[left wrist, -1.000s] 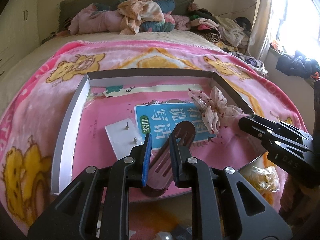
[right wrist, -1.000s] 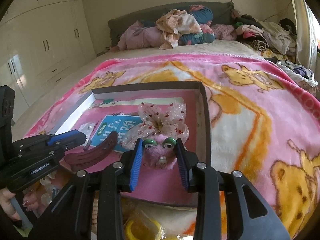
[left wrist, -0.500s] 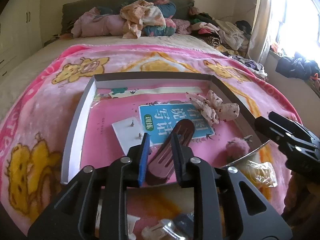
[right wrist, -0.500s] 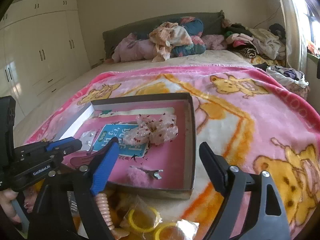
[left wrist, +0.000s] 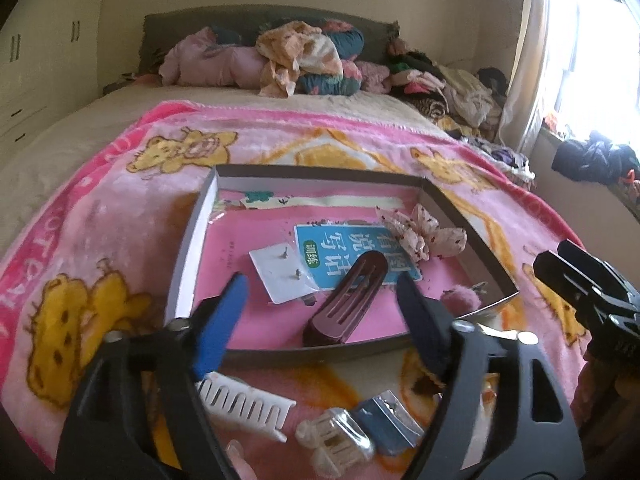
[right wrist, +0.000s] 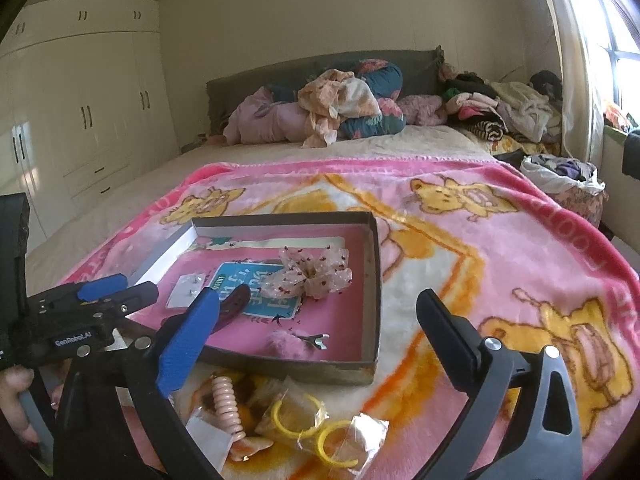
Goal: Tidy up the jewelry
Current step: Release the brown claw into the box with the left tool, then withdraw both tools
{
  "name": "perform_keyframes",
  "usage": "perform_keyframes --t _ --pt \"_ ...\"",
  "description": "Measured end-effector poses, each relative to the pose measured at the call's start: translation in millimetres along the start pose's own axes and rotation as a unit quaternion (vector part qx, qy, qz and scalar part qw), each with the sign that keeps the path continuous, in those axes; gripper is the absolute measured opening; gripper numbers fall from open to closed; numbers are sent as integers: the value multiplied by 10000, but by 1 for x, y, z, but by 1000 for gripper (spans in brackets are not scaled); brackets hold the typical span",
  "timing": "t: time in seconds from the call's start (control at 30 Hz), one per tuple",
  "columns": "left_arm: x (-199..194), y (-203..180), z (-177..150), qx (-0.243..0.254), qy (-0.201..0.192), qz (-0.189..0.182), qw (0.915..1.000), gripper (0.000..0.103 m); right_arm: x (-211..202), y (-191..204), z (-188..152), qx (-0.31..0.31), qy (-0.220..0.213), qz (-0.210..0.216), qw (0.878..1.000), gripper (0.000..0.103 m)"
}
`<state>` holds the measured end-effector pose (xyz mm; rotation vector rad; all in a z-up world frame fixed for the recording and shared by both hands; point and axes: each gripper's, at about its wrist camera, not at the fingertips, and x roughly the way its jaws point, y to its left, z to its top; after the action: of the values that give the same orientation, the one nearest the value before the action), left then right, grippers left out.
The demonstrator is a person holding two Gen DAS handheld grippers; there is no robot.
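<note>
A shallow cardboard box point(left wrist: 192, 248) point(right wrist: 372, 280) with a pink floor lies on the blanket. In it lie a dark maroon hair clip point(left wrist: 346, 300) point(right wrist: 236, 304), a fluffy pink clip point(left wrist: 460, 298) point(right wrist: 292, 344), a dotted fabric bow point(left wrist: 420, 232) point(right wrist: 312, 276), an earring card point(left wrist: 280, 276) and a blue booklet point(left wrist: 352, 248). My left gripper point(left wrist: 320, 320) point(right wrist: 100, 300) hovers at the box's near edge with its jaws opening. The maroon clip lies loose on the box floor beyond them. My right gripper point(right wrist: 320, 344) point(left wrist: 592, 292) is also opening wide, with nothing gripped, above the fluffy clip.
In front of the box on the blanket lie a white comb point(left wrist: 244, 404), a clear claw clip point(left wrist: 336, 440), a blue clip point(left wrist: 388, 420), a pink spiral hair tie point(right wrist: 228, 404) and bagged yellow hoops point(right wrist: 296, 416). Clothes are piled at the headboard. A person's fingers point(right wrist: 16, 400) hold the left gripper.
The left gripper let go of the maroon clip, and the right one let go of the fluffy pink clip. Both clips now lie in the box. Both grippers drew back and rose.
</note>
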<state>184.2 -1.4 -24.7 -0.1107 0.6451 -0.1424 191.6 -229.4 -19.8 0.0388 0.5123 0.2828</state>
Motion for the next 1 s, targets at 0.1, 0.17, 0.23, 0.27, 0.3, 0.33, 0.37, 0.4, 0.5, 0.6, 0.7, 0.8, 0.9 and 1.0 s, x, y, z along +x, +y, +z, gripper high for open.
perform_keyframes --t 0.1,0.17,0.23,0.27,0.3,0.33,0.37,0.4,0.5,0.6,0.7,0.8,0.9,1.0 --pt "-11 0 0 30 -145 34 9999 84 -8 2 0 -32 -66 -5 10000 96" --pt "-16 -1 0 43 -203 42 9998 89 -13 3 0 -36 -94 2 9999 96" --pt "-22 -1 -1 44 -264 32 9996 91 -17 5 0 -43 -122 4 9999 96" --pt "-26 -1 -1 48 -293 36 9996 91 -19 6 0 -47 -133 7 9999 96" --pt "-28 -1 -1 49 -311 35 9995 91 -22 7 -1 -52 -144 13 9999 96" --pt "-30 -1 -2 51 -331 37 9994 91 -25 8 -1 -57 -163 13 9999 96" --pt "-32 -1 -2 53 -354 40 9994 91 -27 9 -2 -63 -181 19 9998 96" --pt "-36 -2 -3 54 -382 28 9993 91 -30 10 -2 -72 -195 25 9998 96" --pt "-42 -2 -4 48 -460 4 9989 91 -38 14 -3 -102 -254 36 9996 96" --pt "-50 -2 -6 16 -551 -41 9985 91 -45 17 -4 -132 -296 66 9995 96" --pt "-57 -3 -9 43 -625 -40 9980 91 -53 21 -6 -157 -349 100 9992 96" --pt "-61 -4 -12 46 -658 -79 9978 91 -60 25 -9 -187 -398 109 9990 96" --pt "-66 -4 -15 84 -713 -55 9974 91 -66 28 -11 -217 -443 151 9987 96" --pt "-71 -4 -17 122 -753 -33 9971 91 -71 32 -14 -250 -483 200 9983 96"
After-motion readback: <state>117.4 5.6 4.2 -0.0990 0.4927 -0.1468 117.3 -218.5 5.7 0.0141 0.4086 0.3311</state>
